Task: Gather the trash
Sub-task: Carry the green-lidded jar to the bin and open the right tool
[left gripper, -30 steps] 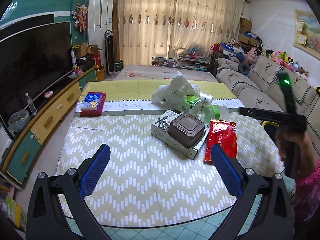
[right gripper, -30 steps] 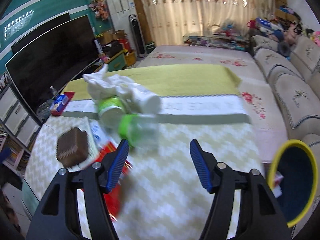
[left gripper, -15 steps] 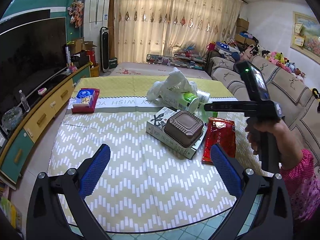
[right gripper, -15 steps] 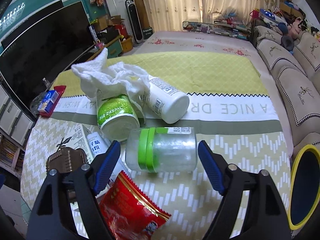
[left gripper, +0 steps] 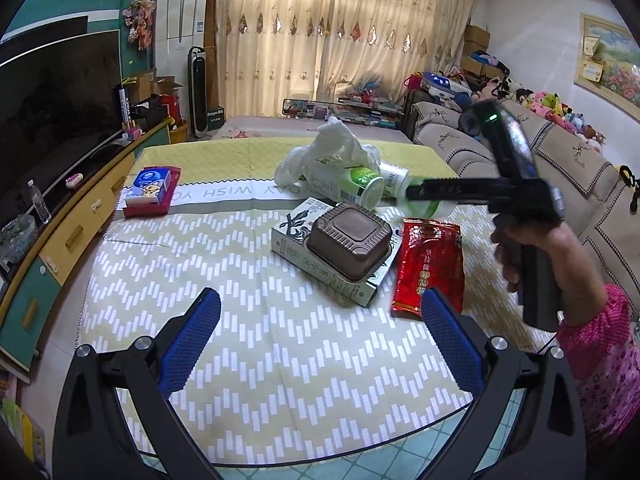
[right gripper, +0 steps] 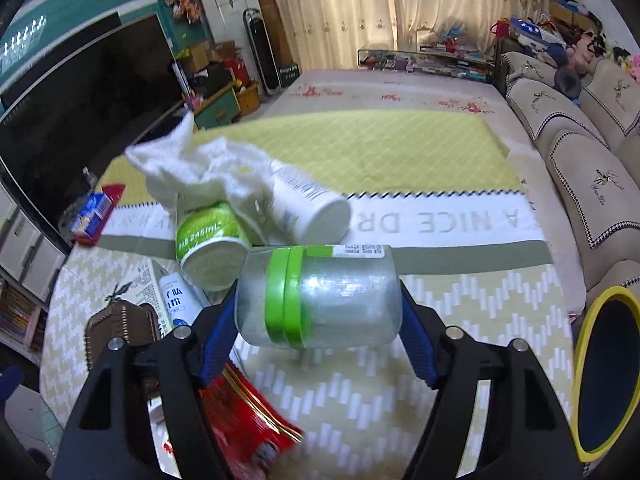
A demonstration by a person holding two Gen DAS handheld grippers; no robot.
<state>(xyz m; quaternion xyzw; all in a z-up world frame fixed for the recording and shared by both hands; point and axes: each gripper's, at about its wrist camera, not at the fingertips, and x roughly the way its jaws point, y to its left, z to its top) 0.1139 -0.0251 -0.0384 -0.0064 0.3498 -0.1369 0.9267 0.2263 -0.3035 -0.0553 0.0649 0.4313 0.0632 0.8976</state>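
A clear plastic jar (right gripper: pixel 332 296) with a green lid lies sideways between the blue pads of my right gripper (right gripper: pixel 316 308). The jaws are closing, and the pads sit against its two ends. In the left wrist view the same gripper (left gripper: pixel 416 194) reaches in from the right, held by a person's hand (left gripper: pixel 528 248). My left gripper (left gripper: pixel 320 304) stands open over the table's near part with nothing in it. A red snack packet (left gripper: pixel 430 264) lies just beyond its right finger. A crumpled white tissue (left gripper: pixel 332 148) lies over a green-and-white bottle (left gripper: pixel 360 188) and a white bottle (right gripper: pixel 308 208).
A printed box carrying a brown plastic tray (left gripper: pixel 350 240) lies mid-table. A red tissue pack (left gripper: pixel 152 192) sits at the far left. A yellow-rimmed bin (right gripper: pixel 604 372) stands off the table's right side, beside the sofa (right gripper: pixel 592 184). A TV cabinet (left gripper: pixel 68 236) runs along the left.
My right gripper has moved forward and down to the green-lidded jar, which now sits between its pads. The left gripper's view has crept slightly closer to the table.
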